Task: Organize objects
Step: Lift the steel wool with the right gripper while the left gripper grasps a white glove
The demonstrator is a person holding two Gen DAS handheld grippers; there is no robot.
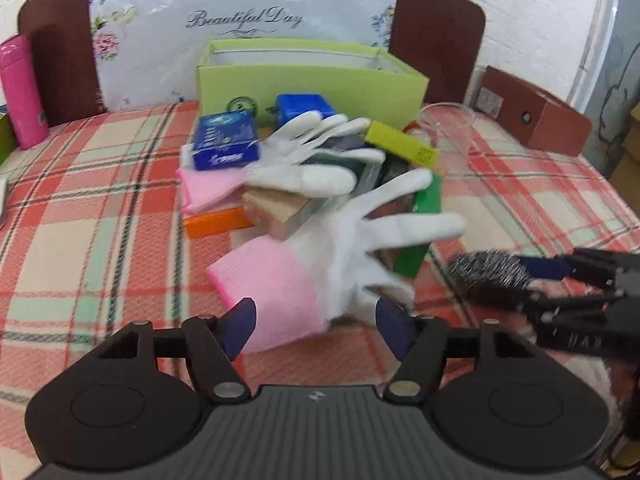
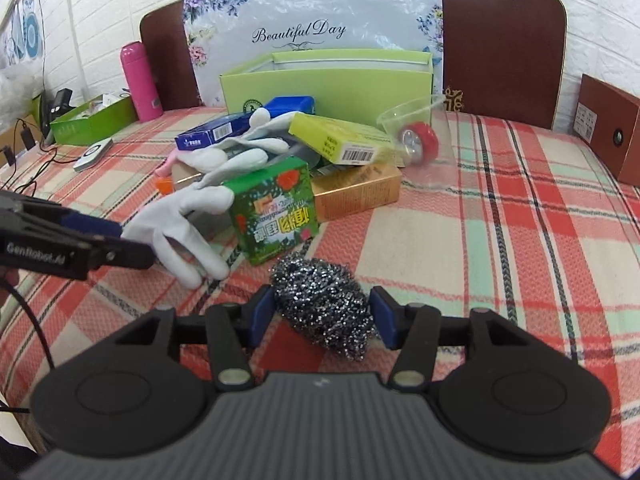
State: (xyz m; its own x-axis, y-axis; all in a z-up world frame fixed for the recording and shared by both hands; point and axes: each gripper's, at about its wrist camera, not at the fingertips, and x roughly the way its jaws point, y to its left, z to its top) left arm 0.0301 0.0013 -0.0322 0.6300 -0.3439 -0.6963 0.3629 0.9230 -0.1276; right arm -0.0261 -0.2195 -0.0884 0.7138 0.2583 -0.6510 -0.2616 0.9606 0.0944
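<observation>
Steel-wool scourer [image 2: 324, 308] sits on the plaid tablecloth [image 2: 500, 240], between the blue pads of the right gripper [image 2: 322, 320]; pads look to touch its sides, so it reads as gripped. In the left wrist view the same scourer [image 1: 488, 272] shows at the right gripper's tips [image 1: 532, 280].

Left gripper [image 1: 316, 326] is parted around the pink cuff of a white glove [image 1: 320, 272]; pads stand beside the cuff, gaps visible, not pressing. Frame is blurred there. The glove lies with fingers spread against the pile. From the right wrist view the left gripper [image 2: 132, 240] is at the glove's [image 2: 176, 232] wrist end.

Pile behind: second white glove [image 1: 312, 156], blue carton [image 1: 226, 140], green floral box [image 2: 272, 208], yellow-green box [image 2: 336, 140], gold box [image 2: 356, 192], tipped clear cup [image 2: 420, 136] with a red roll [image 2: 420, 138] inside. Open light-green box [image 1: 312, 80] stands behind the pile. Pink bottle [image 2: 138, 80] upright far left.
</observation>
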